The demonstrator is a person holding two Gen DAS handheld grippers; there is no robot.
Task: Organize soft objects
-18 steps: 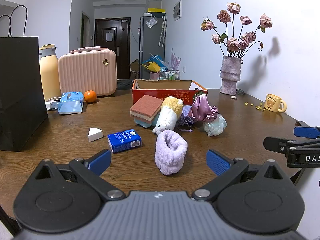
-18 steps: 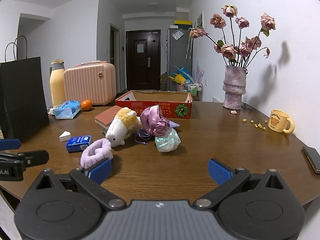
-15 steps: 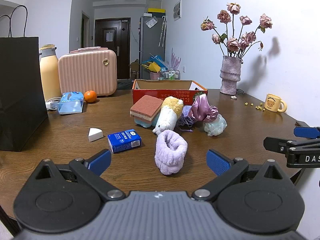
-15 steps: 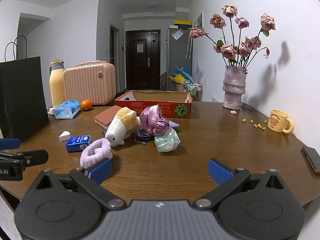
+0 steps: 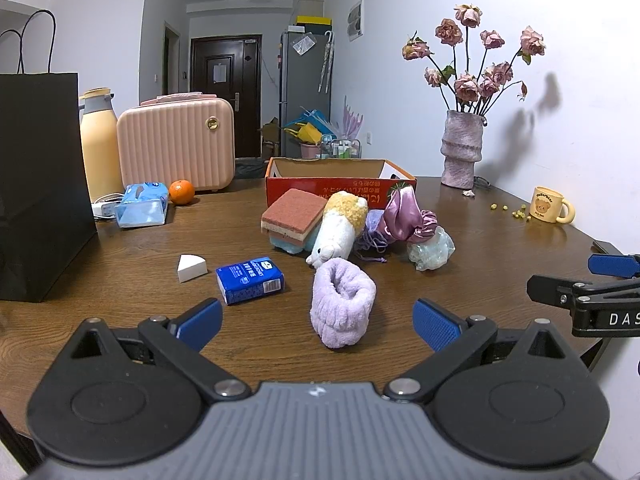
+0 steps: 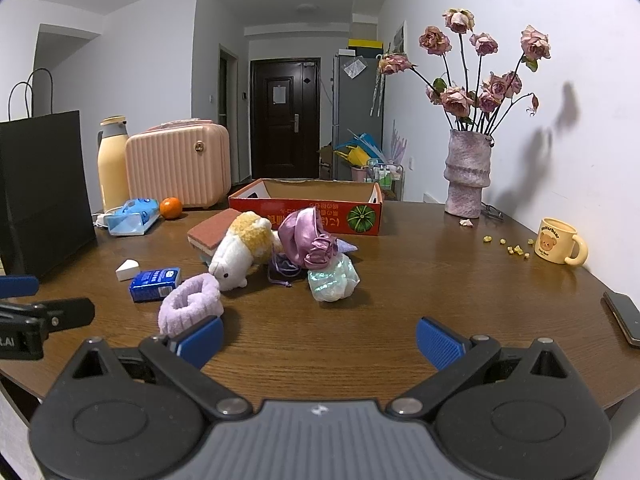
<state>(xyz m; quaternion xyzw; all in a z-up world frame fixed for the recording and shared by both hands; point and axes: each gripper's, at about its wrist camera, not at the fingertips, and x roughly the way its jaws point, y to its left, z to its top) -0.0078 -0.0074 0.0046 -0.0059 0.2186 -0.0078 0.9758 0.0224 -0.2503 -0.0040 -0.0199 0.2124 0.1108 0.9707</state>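
Note:
A pile of soft things lies mid-table: a lilac fleece band (image 5: 342,306) (image 6: 190,298), a white-and-yellow plush toy (image 5: 338,228) (image 6: 240,252), a stack of sponges (image 5: 292,216), a pink satin scrunchie (image 5: 404,220) (image 6: 308,236) and a pale green puff (image 5: 432,248) (image 6: 332,280). An open red cardboard box (image 5: 340,186) (image 6: 308,200) stands behind them. My left gripper (image 5: 318,324) is open and empty, just short of the lilac band. My right gripper (image 6: 320,340) is open and empty near the table's front edge.
A blue tissue pack (image 5: 250,280) and white wedge (image 5: 191,267) lie left of the pile. A black paper bag (image 5: 38,184), thermos, pink case (image 5: 176,152), wipes pack and orange stand at the left. A flower vase (image 6: 468,176), yellow mug (image 6: 560,246) and phone (image 6: 624,318) are at the right.

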